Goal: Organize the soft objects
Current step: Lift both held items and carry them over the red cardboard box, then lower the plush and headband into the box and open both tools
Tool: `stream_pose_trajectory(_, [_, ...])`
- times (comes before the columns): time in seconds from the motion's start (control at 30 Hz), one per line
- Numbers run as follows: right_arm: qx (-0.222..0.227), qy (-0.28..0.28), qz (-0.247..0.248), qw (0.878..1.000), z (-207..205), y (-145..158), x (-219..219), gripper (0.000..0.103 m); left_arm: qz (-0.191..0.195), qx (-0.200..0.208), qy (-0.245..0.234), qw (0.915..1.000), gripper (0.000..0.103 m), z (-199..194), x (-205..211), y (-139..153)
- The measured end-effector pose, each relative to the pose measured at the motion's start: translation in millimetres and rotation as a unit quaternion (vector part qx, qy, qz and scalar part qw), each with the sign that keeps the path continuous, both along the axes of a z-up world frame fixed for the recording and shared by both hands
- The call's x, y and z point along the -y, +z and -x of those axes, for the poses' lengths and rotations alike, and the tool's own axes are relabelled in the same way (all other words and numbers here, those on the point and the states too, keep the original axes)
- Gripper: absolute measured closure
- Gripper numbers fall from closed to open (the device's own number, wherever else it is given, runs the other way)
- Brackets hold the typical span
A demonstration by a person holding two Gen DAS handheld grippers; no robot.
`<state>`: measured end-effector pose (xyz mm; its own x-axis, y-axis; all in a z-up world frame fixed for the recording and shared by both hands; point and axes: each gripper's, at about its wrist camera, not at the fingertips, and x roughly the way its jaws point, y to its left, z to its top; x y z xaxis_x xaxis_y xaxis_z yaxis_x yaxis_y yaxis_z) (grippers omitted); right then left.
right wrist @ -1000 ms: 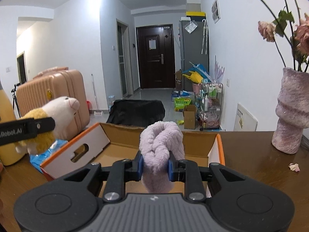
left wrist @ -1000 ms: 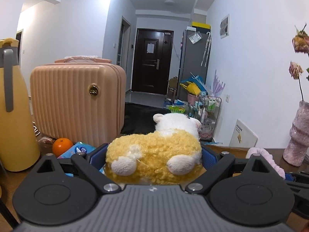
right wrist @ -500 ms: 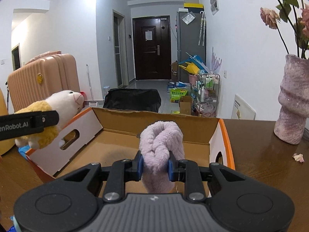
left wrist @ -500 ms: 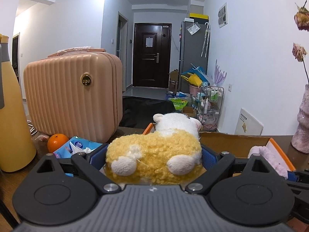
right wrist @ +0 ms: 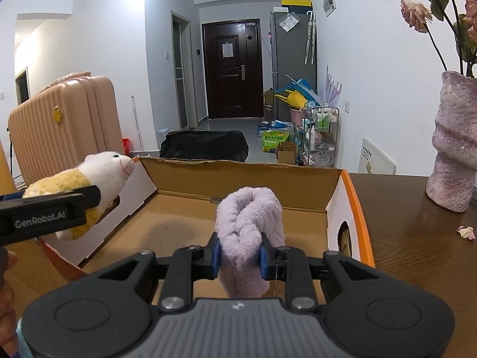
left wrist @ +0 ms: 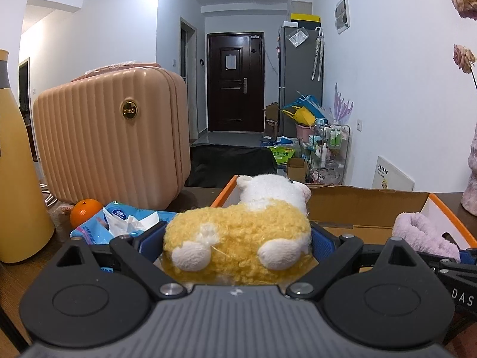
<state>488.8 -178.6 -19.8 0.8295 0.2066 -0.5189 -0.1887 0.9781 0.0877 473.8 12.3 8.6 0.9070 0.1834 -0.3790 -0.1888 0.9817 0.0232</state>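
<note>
A yellow-and-white plush sheep (left wrist: 238,238), pinched in the left gripper (left wrist: 238,246), hangs at the cardboard box's (right wrist: 238,173) left wall; a rolled lilac cloth (right wrist: 247,232), squeezed between the right gripper's (right wrist: 240,258) fingers, hovers over the box on the table (right wrist: 417,238).

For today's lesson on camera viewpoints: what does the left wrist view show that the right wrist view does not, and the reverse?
Only the left wrist view shows the orange, the blue tissue pack and the yellow bottle. Only the right wrist view shows the fallen petal and the box's bare floor. Both show the plush sheep, the lilac cloth, the cardboard box, the pink suitcase and the vase.
</note>
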Motion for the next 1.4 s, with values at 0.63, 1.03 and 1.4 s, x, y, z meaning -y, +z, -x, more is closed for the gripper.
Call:
stream_pose_trajectory(0.63, [-0.029, -0.021, -0.009, 0.999, -13, -10, 4, 0.079, -0.024, 0.005, -0.004, 0.9997, 0.006, 0, 5, -13])
stream_pose_trajectory(1.03, [-0.034, -0.023, -0.002, 0.999, -16, -12, 4, 0.068, -0.021, 0.006, -0.007, 0.9997, 0.003, -1, 4, -13])
stream_pose_trajectory(1.4, [0.005, -0.035, 0.013, 0.999, -3, -4, -1, 0.012, -0.011, 0.015, 0.000, 0.9998, 0.000, 3, 1, -13])
